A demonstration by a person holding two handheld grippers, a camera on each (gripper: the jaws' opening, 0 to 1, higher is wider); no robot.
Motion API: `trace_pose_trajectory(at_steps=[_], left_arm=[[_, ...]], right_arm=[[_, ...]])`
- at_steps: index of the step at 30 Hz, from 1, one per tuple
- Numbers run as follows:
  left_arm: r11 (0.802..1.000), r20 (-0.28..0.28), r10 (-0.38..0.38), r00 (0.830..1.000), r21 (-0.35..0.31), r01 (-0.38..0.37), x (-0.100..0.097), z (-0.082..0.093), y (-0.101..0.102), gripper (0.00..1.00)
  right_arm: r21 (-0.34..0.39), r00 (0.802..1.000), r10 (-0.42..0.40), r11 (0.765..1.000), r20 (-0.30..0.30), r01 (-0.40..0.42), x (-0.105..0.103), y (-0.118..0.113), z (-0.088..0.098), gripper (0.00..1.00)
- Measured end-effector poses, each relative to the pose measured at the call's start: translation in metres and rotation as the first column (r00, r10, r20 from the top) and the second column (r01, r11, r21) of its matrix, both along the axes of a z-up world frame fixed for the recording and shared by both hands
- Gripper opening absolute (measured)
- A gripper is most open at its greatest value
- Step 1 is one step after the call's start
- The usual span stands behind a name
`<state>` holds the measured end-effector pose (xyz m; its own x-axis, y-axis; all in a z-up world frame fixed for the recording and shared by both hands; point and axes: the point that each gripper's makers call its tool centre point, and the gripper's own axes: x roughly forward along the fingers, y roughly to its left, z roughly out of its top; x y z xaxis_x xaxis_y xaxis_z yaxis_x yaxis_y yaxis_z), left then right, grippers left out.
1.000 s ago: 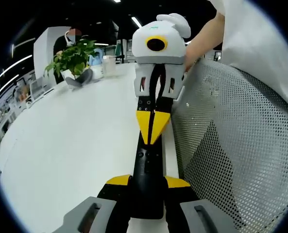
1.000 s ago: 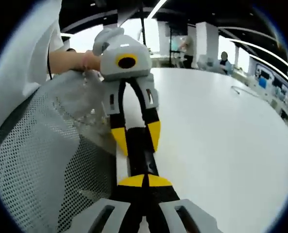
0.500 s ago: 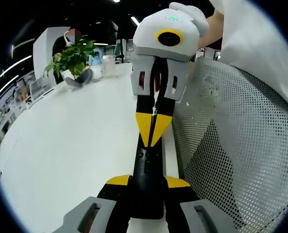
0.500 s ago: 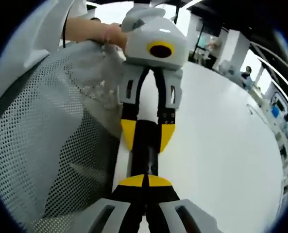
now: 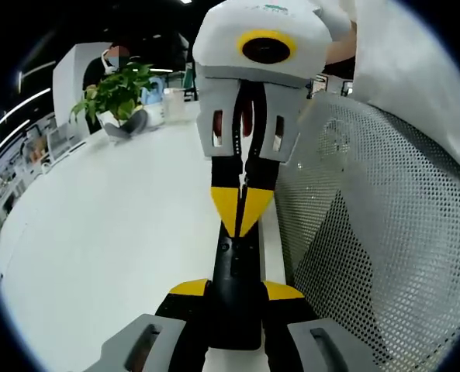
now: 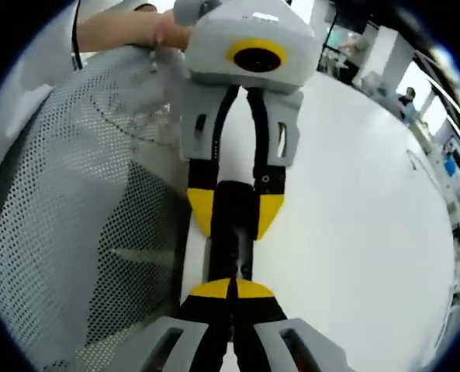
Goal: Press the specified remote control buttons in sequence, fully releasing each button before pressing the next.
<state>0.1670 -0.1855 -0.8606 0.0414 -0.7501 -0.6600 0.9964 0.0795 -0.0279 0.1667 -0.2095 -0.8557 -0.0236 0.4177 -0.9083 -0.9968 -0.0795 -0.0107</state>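
**Remote held over the table edge, pincered tips on top**

Item 1. Remote control [image 5: 235, 291]: black, slim, lying along the near edge of the white table [image 5: 113, 232]. In the left gripper view I see it clamped between my left gripper [image 5: 236, 298] and its yellow-tipped jaws, which close on its sides at the near end. In the right gripper view the same remote [image 6: 231, 244] shows with the left gripper [image 6: 233, 217] straddling it from the far side.

Item 2. Right gripper [image 6: 231, 293]: jaws drawn together, yellow tips meeting, resting on the remote's top face. From the left gripper view I see it as [image 5: 241, 217], tips pinched to a point on the remote.

Item 3. Open room: the table spreads wide and bare away from the remote; its edge runs right beside the remote.

Item 4. Obstruction: a mesh chair back [image 5: 377, 232] stands close against the table edge, beside both grippers.

Item 5. Surroundings: a potted plant [image 5: 119, 97] at the far end of the table. A person's hand [image 6: 164, 31] grips the left gripper's body.

Item 6. Writing: none I can read.
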Motion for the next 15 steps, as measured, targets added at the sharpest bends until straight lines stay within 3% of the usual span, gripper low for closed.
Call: trace_pose_trajectory(at_steps=[6, 8, 11, 15], left_arm=[[1.000, -0.002, 0.002, 1.000, 0.002, -0.002, 0.0002, 0.0000, -0.0001, 0.25], [1.000, -0.001, 0.003, 1.000, 0.004, -0.003, 0.0004, -0.0001, -0.0002, 0.25], [1.000, -0.001, 0.003, 1.000, 0.006, -0.003, 0.0003, -0.0001, -0.0003, 0.25], [1.000, 0.001, 0.002, 1.000, 0.010, -0.002, 0.0004, -0.0003, -0.0004, 0.25]], right_arm=[[0.031, 0.998, -0.068, 0.997, -0.002, 0.068, 0.0002, -0.0008, 0.0003, 0.00], [0.069, 0.989, -0.145, 0.987, 0.007, 0.144, 0.0012, -0.0004, 0.0010, 0.00], [0.103, 0.973, -0.226, 0.970, 0.042, 0.220, 0.0019, -0.0008, 0.0011, 0.00], [0.114, 0.967, -0.237, 0.967, 0.093, 0.226, -0.0007, -0.0002, 0.0013, 0.00]])
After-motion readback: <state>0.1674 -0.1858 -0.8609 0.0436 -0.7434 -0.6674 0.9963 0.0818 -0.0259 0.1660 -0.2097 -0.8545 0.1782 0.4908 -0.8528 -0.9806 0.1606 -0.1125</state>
